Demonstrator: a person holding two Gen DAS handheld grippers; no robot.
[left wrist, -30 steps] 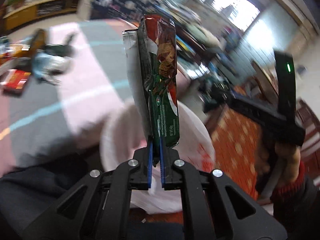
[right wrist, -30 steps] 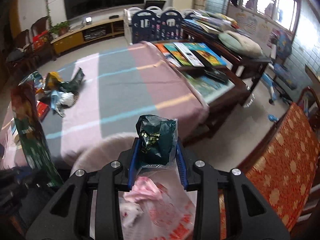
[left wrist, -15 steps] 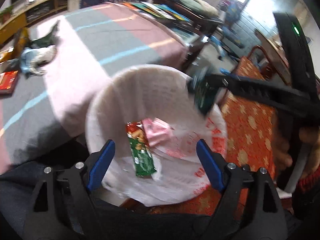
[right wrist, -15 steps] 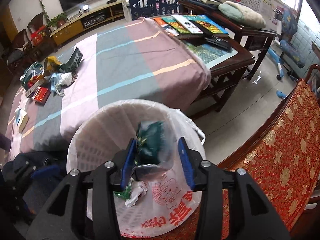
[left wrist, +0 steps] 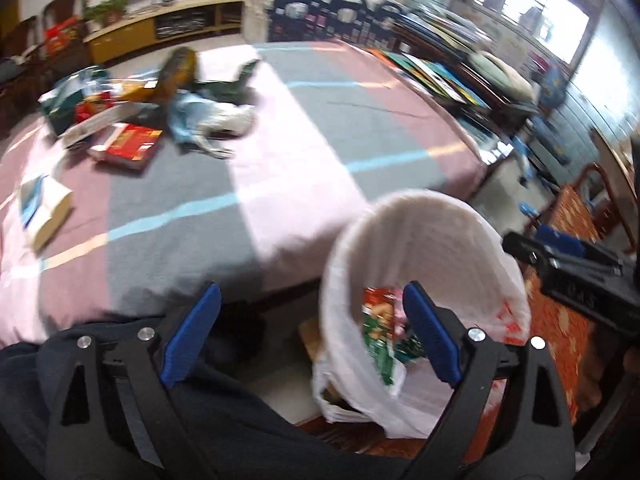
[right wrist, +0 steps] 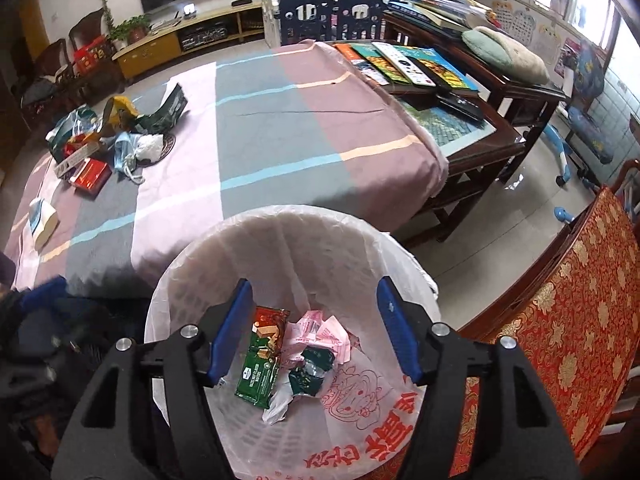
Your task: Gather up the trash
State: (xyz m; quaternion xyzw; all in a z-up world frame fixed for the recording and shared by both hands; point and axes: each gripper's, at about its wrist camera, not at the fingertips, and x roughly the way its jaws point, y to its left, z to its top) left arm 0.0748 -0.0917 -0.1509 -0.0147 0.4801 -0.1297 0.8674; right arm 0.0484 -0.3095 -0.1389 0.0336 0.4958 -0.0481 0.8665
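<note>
A white bin lined with a plastic bag (right wrist: 256, 232) stands below the table edge; it also shows in the left wrist view (left wrist: 432, 216). In it lie a green and red wafer packet (right wrist: 262, 364), a crumpled dark green wrapper (right wrist: 310, 372) and pink wrappers (right wrist: 320, 334). My right gripper (right wrist: 314, 330) is open and empty right above the bin. My left gripper (left wrist: 312, 336) is open and empty, at the bin's left rim. A pile of trash (right wrist: 116, 132) lies at the far left of the table; it also shows in the left wrist view (left wrist: 152, 96).
The table has a striped pink and grey cloth (right wrist: 260, 128). A small white box (right wrist: 42, 222) and a red box (right wrist: 90, 174) lie near the pile. Books (right wrist: 404, 62) cover the far right end. A red patterned chair (right wrist: 568, 312) stands right of the bin.
My right gripper opened and the dark green wrapper dropped into the bin. My left gripper, open since letting go of the wafer packet, swung left toward the table.
</note>
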